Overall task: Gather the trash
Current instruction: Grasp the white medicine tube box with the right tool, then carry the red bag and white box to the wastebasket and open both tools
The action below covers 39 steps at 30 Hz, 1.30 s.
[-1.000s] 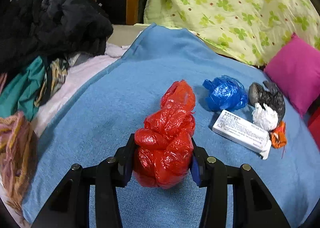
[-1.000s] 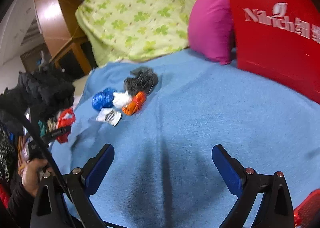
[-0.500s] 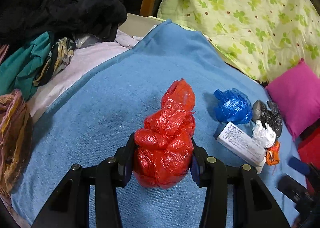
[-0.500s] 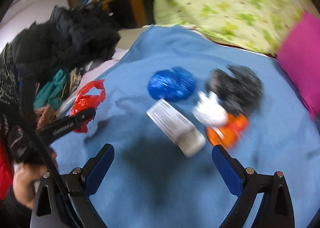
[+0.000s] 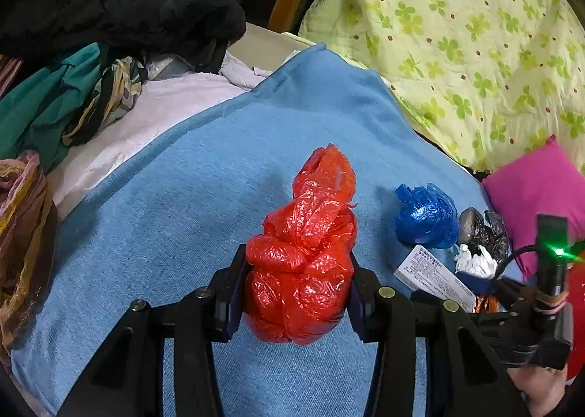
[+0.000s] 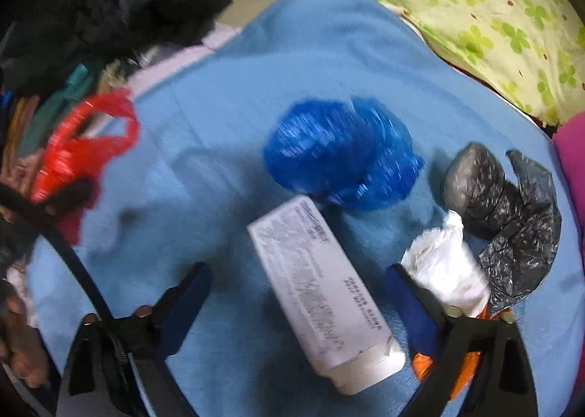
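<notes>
**Desk:** Now, which step are you on?

**Caption writer:** Mid-collection. Your left gripper (image 5: 297, 292), at lower centre of the left wrist view, is clenched on the red plastic bag (image 5: 305, 256), a crumpled bundle pinched between both pads and standing up above the blue blanket (image 5: 175, 197). Your right gripper (image 6: 296, 292), at the bottom of the right wrist view, is spread wide, its jaws on either side of the white box (image 6: 321, 289) without touching it.

**Desk:** And the rest of the trash?

**Caption writer:** Clustered at centre right of the right wrist view: a blue plastic bag (image 6: 340, 157) just above the box, a white crumpled wad (image 6: 446, 267) beside the right jaw, a black plastic bag (image 6: 508, 219) against it, and an orange scrap (image 6: 420, 367) peeking out at lower right, mostly hidden. This view is blurred, so the print on the box cannot be read.

**Desk:** What does your next move call for?

**Caption writer:** By my reading, you lower the open jaws over the box and squeeze across its narrow sides; it lies slantwise, so turn the wrist to match. The stiff card should hold; the wad close by could get caught too.

**Desk:** Any container, and what is in it?

**Caption writer:** No bin shows in either view. The bags look knotted or balled up, and what they hold cannot be seen. Piled clothes (image 5: 109, 15) fill the upper left, a clover-print quilt (image 5: 475, 33) the upper right
</notes>
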Tool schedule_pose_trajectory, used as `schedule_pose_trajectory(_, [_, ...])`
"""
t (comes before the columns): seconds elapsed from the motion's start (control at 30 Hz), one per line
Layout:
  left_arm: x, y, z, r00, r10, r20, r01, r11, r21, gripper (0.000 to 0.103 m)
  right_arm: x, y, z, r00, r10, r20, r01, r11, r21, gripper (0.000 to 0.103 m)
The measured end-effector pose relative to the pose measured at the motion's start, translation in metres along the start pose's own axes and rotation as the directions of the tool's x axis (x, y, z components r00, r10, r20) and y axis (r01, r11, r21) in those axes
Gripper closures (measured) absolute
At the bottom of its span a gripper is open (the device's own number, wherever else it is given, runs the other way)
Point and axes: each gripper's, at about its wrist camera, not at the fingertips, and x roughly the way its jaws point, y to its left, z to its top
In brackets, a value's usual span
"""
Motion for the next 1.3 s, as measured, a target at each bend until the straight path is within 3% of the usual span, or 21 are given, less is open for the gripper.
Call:
schedule_pose_trajectory(0.03, [0.001, -0.001, 0.000, 1.000, -0.002, -0.002, 0.002, 1.000, 0.000, 0.055, 0.002, -0.003, -0.001, 1.000, 0.001, -0.008, -0.001, 1.000, 0.010, 0.045])
schedule_pose_trajectory(0.23, [0.000, -0.003, -0.001, 1.000, 0.004, 0.005, -0.004, 1.000, 0.004, 0.055, -0.016, -0.008, -0.011, 1.000, 0.005, 0.003, -0.005, 1.000, 0.031, 0.056])
schedule_pose_trajectory(0.5, [-0.002, -0.006, -0.004, 1.000, 0.014, 0.011, -0.014, 1.000, 0.028, 0.055, -0.062, -0.009, -0.042, 1.000, 0.003, 0.021, -0.005, 0.995, 0.096, 0.056])
schedule_pose_trajectory(0.7, [-0.001, -0.010, -0.005, 1.000, 0.016, 0.008, -0.016, 0.998, 0.057, 0.055, -0.051, -0.013, -0.059, 1.000, -0.018, -0.020, 0.020, 0.993, 0.117, 0.056])
schedule_pose_trajectory(0.87, [0.003, -0.012, -0.004, 1.000, 0.021, 0.006, -0.022, 0.998, 0.066, 0.055, -0.050, -0.013, -0.061, 1.000, -0.010, -0.001, 0.010, 0.991, 0.134, 0.056])
schedule_pose_trajectory(1.1, [0.000, -0.022, -0.010, 0.999, 0.026, 0.027, -0.029, 0.993, 0.112, 0.055, -0.085, -0.030, -0.087, 0.996, 0.012, 0.085, -0.033, 0.966, 0.256, 0.056])
schedule_pose_trajectory(1.3, [-0.008, -0.041, -0.022, 0.998, 0.021, 0.053, -0.031, 0.980, 0.197, 0.055, -0.138, -0.055, -0.139, 0.978, 0.012, 0.210, -0.103, 0.899, 0.426, 0.056])
